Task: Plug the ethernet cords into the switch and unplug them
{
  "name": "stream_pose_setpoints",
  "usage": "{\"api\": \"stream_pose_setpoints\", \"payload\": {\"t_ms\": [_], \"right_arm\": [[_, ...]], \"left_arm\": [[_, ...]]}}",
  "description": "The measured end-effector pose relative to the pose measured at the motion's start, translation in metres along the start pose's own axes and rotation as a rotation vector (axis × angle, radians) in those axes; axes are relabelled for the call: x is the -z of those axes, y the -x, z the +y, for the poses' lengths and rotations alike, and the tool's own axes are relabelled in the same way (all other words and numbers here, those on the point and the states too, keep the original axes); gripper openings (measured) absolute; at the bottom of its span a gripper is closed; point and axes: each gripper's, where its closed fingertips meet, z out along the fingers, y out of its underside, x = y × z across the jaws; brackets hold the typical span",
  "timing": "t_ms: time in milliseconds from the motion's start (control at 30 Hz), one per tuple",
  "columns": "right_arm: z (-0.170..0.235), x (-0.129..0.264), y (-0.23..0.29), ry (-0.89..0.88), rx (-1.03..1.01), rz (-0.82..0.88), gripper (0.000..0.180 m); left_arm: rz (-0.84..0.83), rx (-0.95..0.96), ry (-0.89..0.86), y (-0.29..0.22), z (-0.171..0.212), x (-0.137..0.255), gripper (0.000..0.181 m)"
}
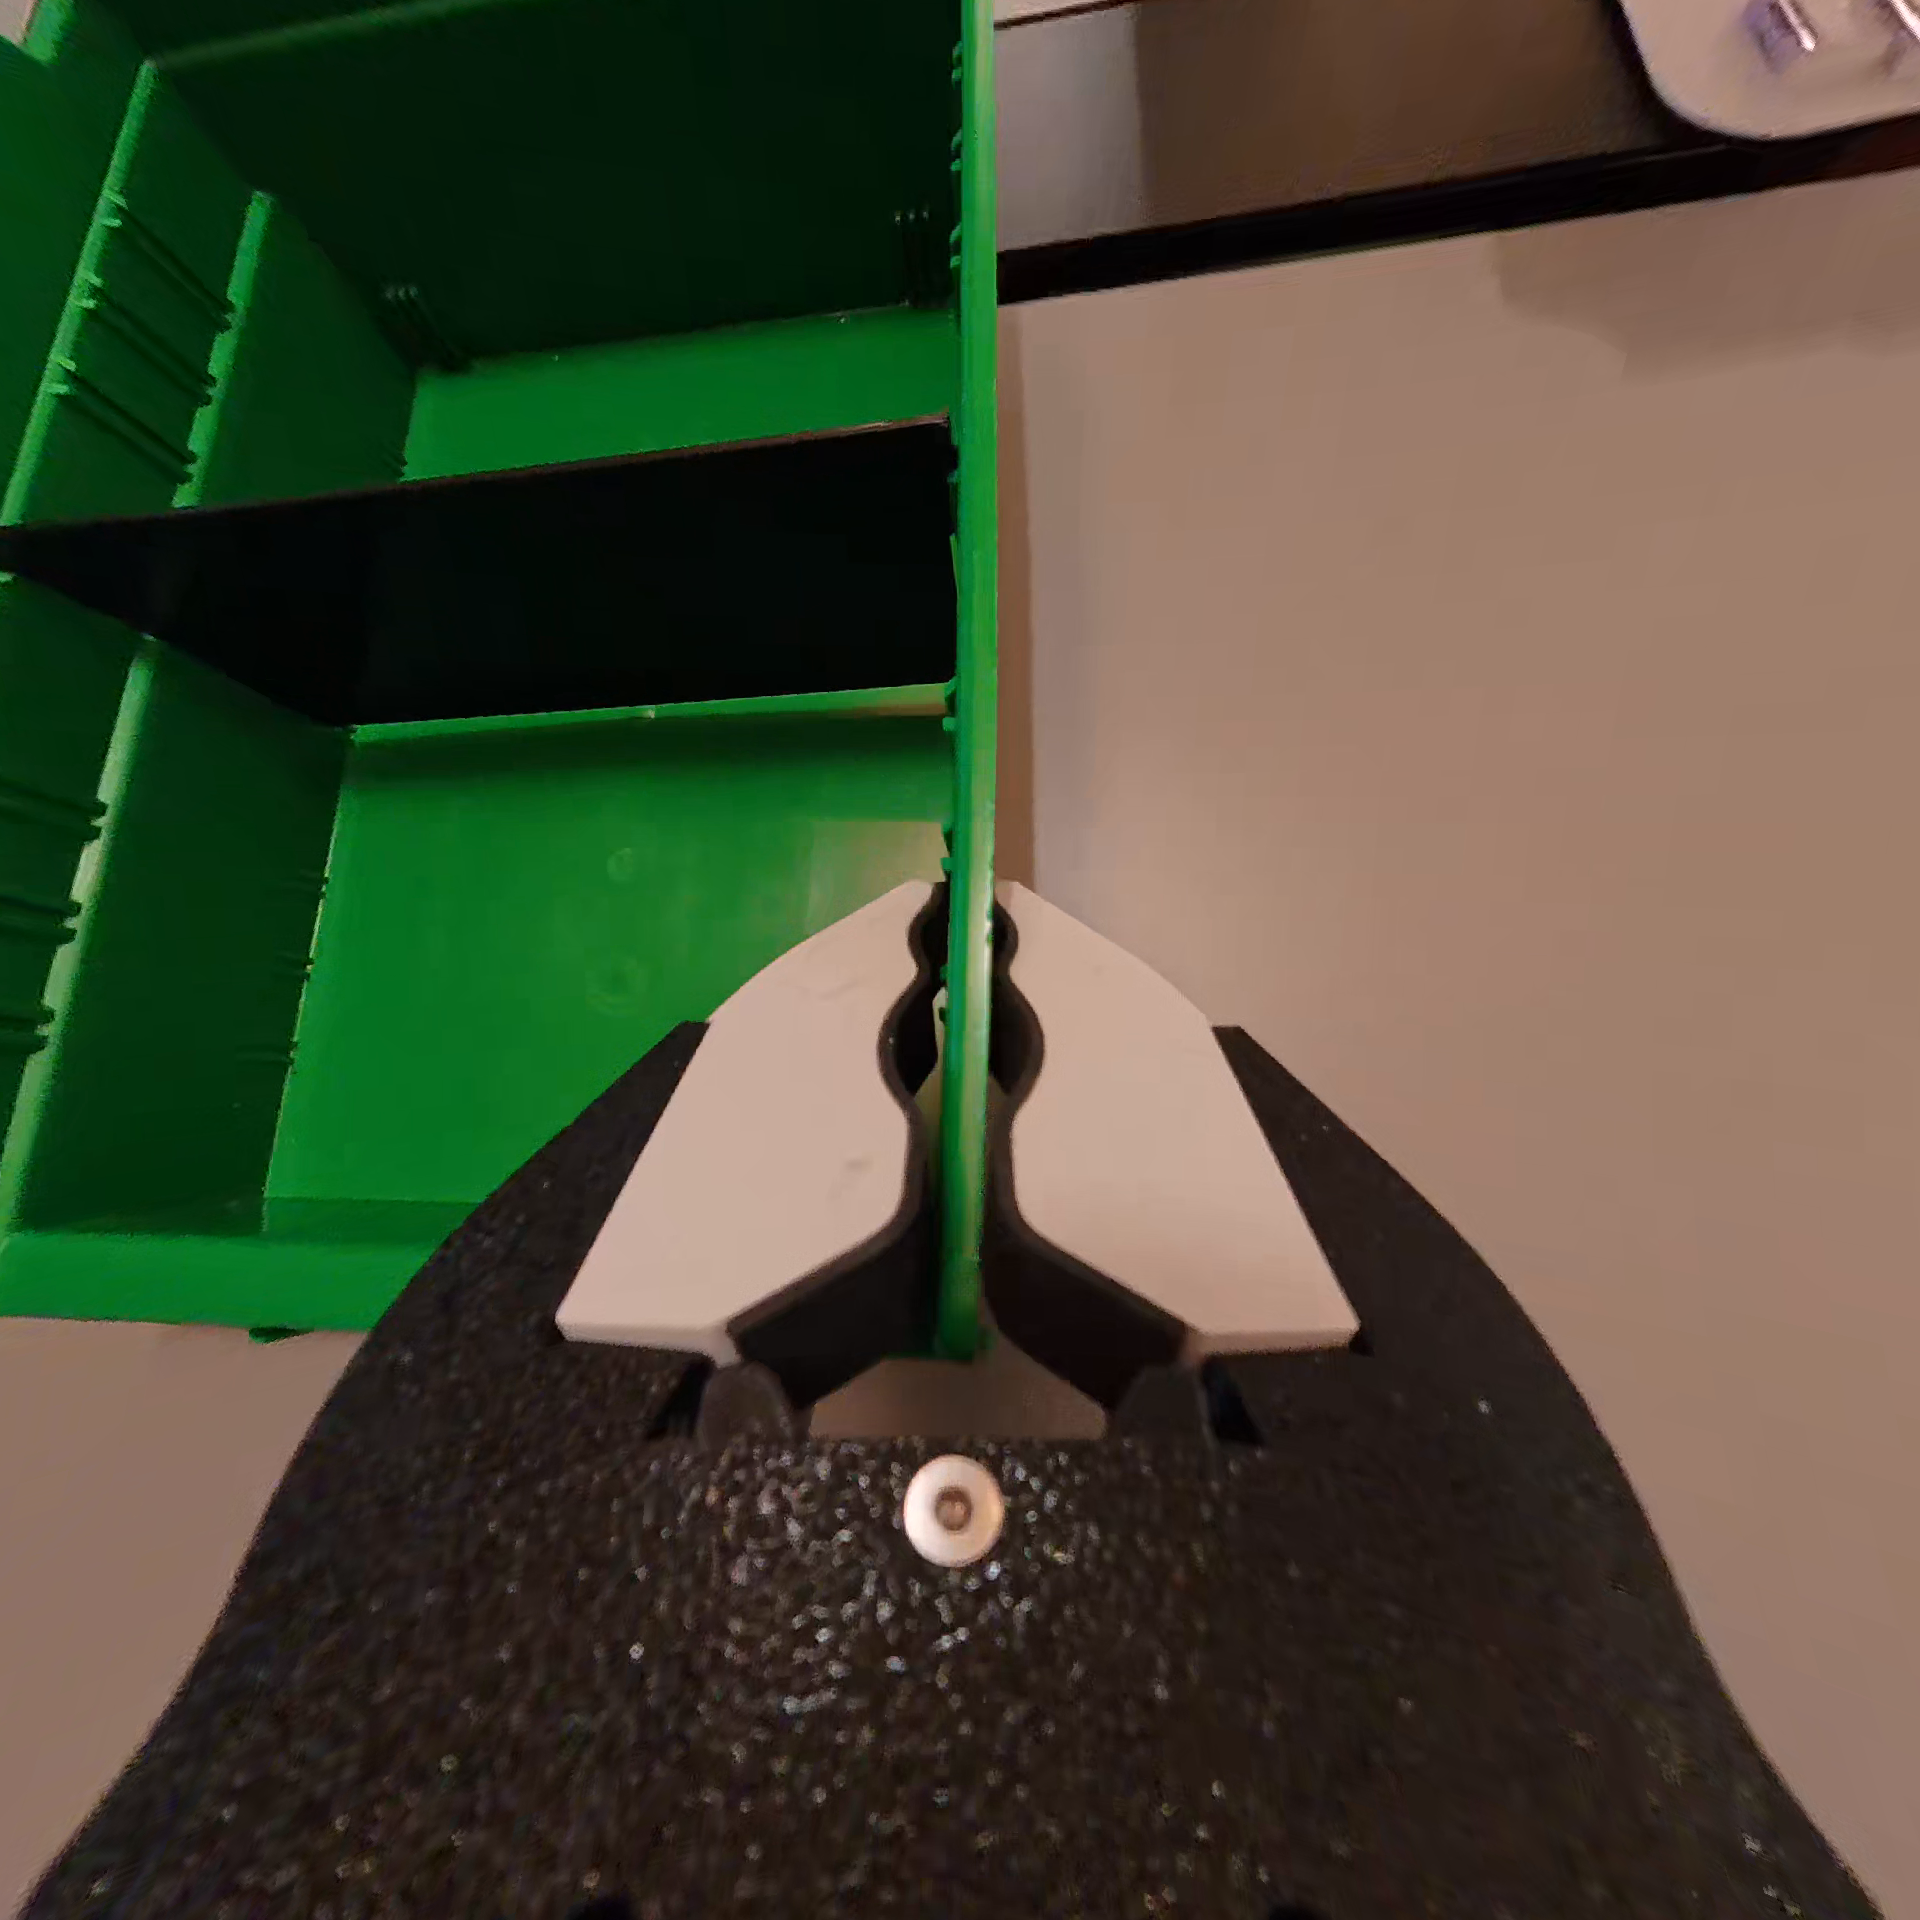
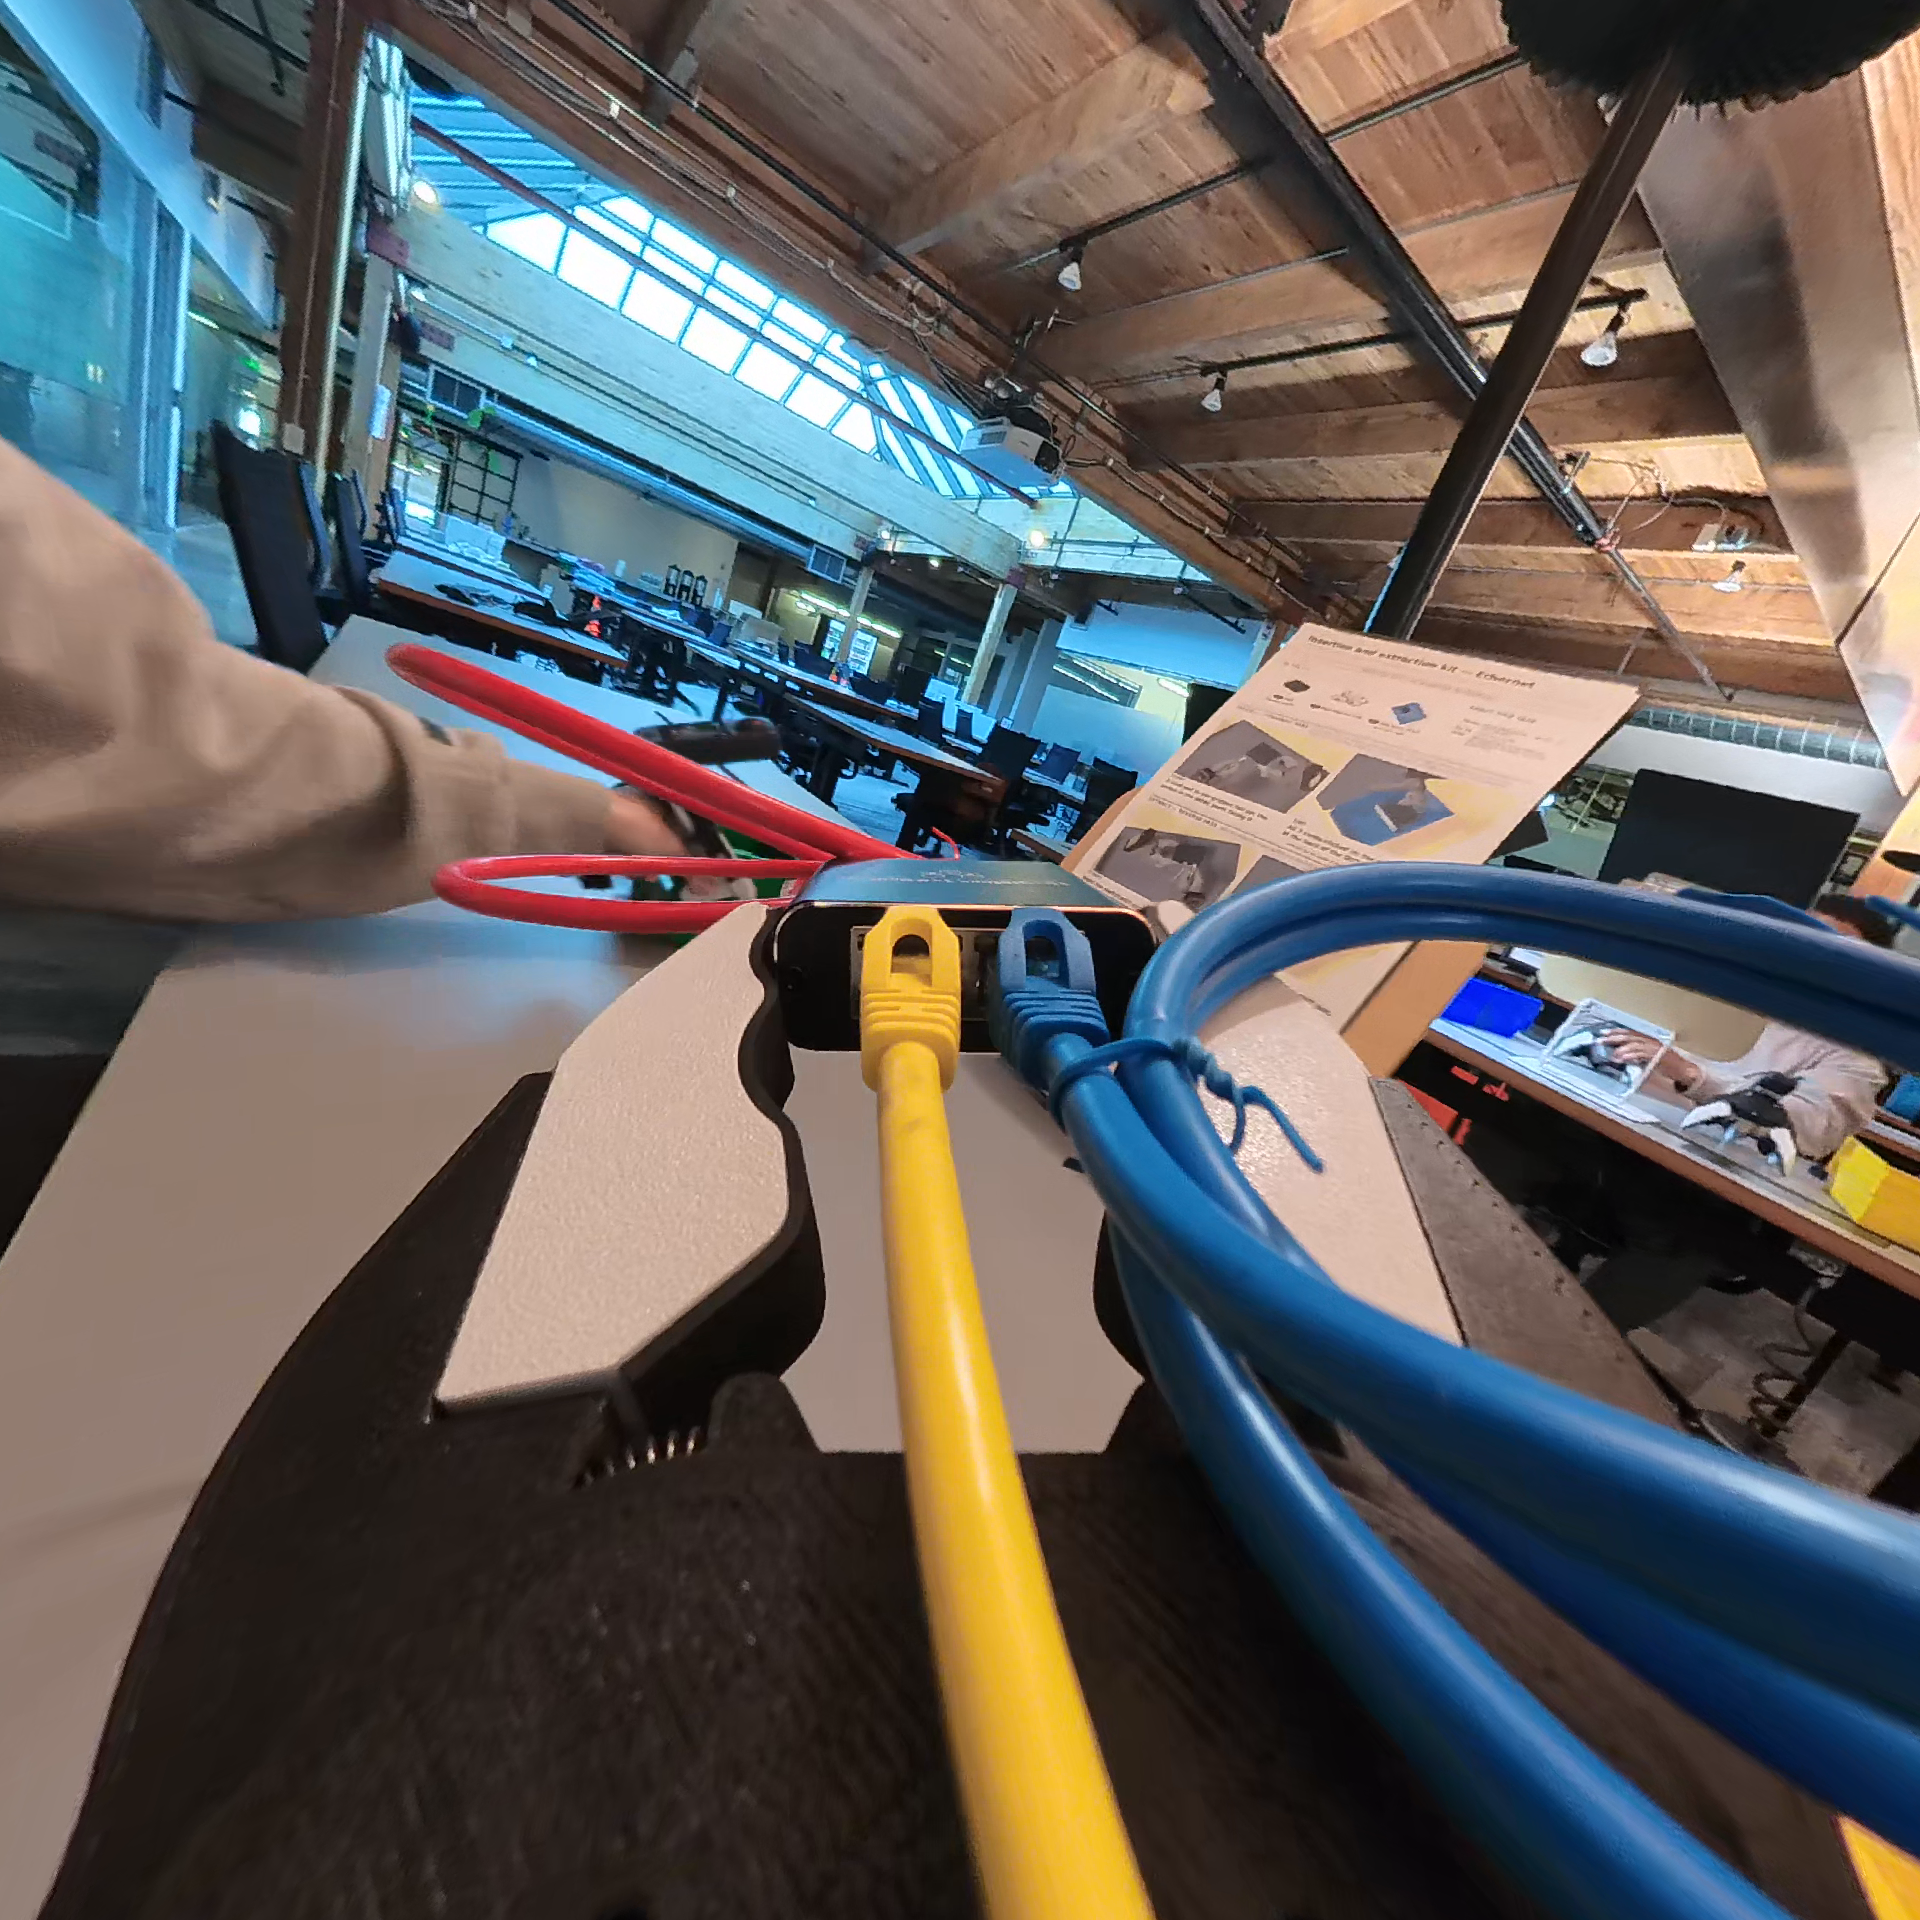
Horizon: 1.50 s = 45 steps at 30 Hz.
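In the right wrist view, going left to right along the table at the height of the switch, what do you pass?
Sleeve → red cable loop → yellow plug → blue plug → coiled blue cable.

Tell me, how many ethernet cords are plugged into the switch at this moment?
2: the yellow cord left, the blue cord right, both in the switch front. The red cord's end is hidden.

Looking like an open-plan lab/workshop: long worktables [image 2: 831, 717] running in rows, exposed wood ceiling [image 2: 1039, 135] with skylights [image 2: 727, 322], track lights hanging.
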Motion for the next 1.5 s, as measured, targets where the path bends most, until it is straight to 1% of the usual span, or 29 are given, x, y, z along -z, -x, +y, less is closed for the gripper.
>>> {"api": "stream_pose_setpoints", "payload": {"t_ms": [133,300,367,433,500,533,567,600,633,667,700,733,800,833,867,933,1000,1067,1133,1200,1233,1267,1300,1333,1367,1400,1467,1500], "right_arm": [[0.000,0.008,-0.001,0.012,0.007,0.007,0.064],[0.002,0.015,-0.006,0.002,-0.006,0.014,0.064],[0.002,0.017,-0.007,-0.009,-0.013,0.017,0.064],[0.002,0.019,-0.008,-0.015,-0.021,0.017,0.064],[0.001,0.022,-0.010,-0.024,-0.022,0.024,0.064],[0.000,0.024,-0.010,-0.030,-0.021,0.024,0.064],[-0.002,0.027,-0.011,-0.035,-0.020,0.025,0.064],[-0.003,0.029,-0.012,-0.041,-0.020,0.028,0.064],[-0.005,0.032,-0.013,-0.046,-0.019,0.034,0.064],[-0.005,0.034,-0.014,-0.050,-0.019,0.038,0.064],[-0.006,0.037,-0.016,-0.051,-0.019,0.042,0.064],[-0.006,0.039,-0.017,-0.052,-0.018,0.049,0.064],[-0.006,0.044,-0.019,-0.048,-0.012,0.065,0.064],[-0.007,0.047,-0.020,-0.045,-0.005,0.074,0.064],[-0.009,0.050,-0.022,-0.043,0.005,0.087,0.064],[-0.015,0.061,-0.027,-0.043,0.023,0.125,0.065],[-0.020,0.075,-0.032,-0.043,0.037,0.168,0.064],[-0.024,0.090,-0.038,-0.050,0.042,0.212,0.064],[-0.025,0.104,-0.044,-0.060,0.040,0.251,0.064],[-0.026,0.112,-0.048,-0.075,0.032,0.274,0.065],[-0.026,0.114,-0.050,-0.082,0.027,0.280,0.065],[-0.025,0.115,-0.051,-0.087,0.021,0.282,0.064],[-0.025,0.114,-0.051,-0.087,0.012,0.279,0.065],[-0.023,0.111,-0.051,-0.081,0.005,0.275,0.065],[-0.021,0.108,-0.052,-0.067,-0.001,0.274,0.065],[-0.019,0.104,-0.052,-0.048,-0.005,0.276,0.065],[-0.016,0.096,-0.051,-0.012,-0.017,0.268,0.064],[-0.018,0.093,-0.050,-0.015,-0.028,0.257,0.064]], "left_arm": [[-0.036,0.016,-0.008,-0.020,-0.011,-0.008,0.004],[-0.043,-0.033,-0.037,-0.057,-0.005,0.007,0.004],[-0.043,-0.023,-0.049,-0.065,-0.002,0.012,0.005],[-0.072,-0.002,-0.072,-0.067,-0.002,0.019,0.010],[-0.170,0.004,-0.186,-0.066,-0.017,0.043,0.013],[-0.189,-0.007,-0.293,-0.077,-0.034,0.064,0.013],[-0.141,-0.020,-0.424,-0.102,-0.056,0.087,0.013],[-0.035,-0.035,-0.549,-0.140,-0.077,0.109,0.014],[0.112,-0.070,-0.642,-0.190,-0.095,0.129,0.015],[0.287,-0.134,-0.692,-0.247,-0.106,0.145,0.017],[0.468,-0.220,-0.704,-0.307,-0.111,0.156,0.022],[0.628,-0.312,-0.696,-0.364,-0.111,0.164,0.033],[0.868,-0.485,-0.688,-0.458,-0.107,0.170,0.038],[0.967,-0.535,-0.667,-0.496,-0.103,0.166,0.042],[1.060,-0.553,-0.611,-0.530,-0.099,0.160,0.045],[1.239,-0.554,-0.460,-0.590,-0.083,0.150,0.043],[1.315,-0.527,-0.389,-0.634,-0.073,0.144,0.038],[1.292,-0.487,-0.380,-0.668,-0.067,0.139,0.039],[1.286,-0.475,-0.378,-0.695,-0.058,0.145,0.034],[1.220,-0.437,-0.391,-0.714,-0.055,0.149,0.037],[1.224,-0.421,-0.391,-0.722,-0.053,0.155,0.038],[1.247,-0.412,-0.393,-0.729,-0.049,0.163,0.036],[1.278,-0.405,-0.411,-0.733,-0.047,0.171,0.030],[1.285,-0.387,-0.442,-0.733,-0.050,0.178,0.030],[1.248,-0.355,-0.479,-0.727,-0.056,0.181,0.033],[1.193,-0.318,-0.518,-0.716,-0.066,0.182,0.043],[1.116,-0.251,-0.570,-0.683,-0.081,0.188,0.058],[1.097,-0.230,-0.581,-0.663,-0.084,0.189,0.063]]}}
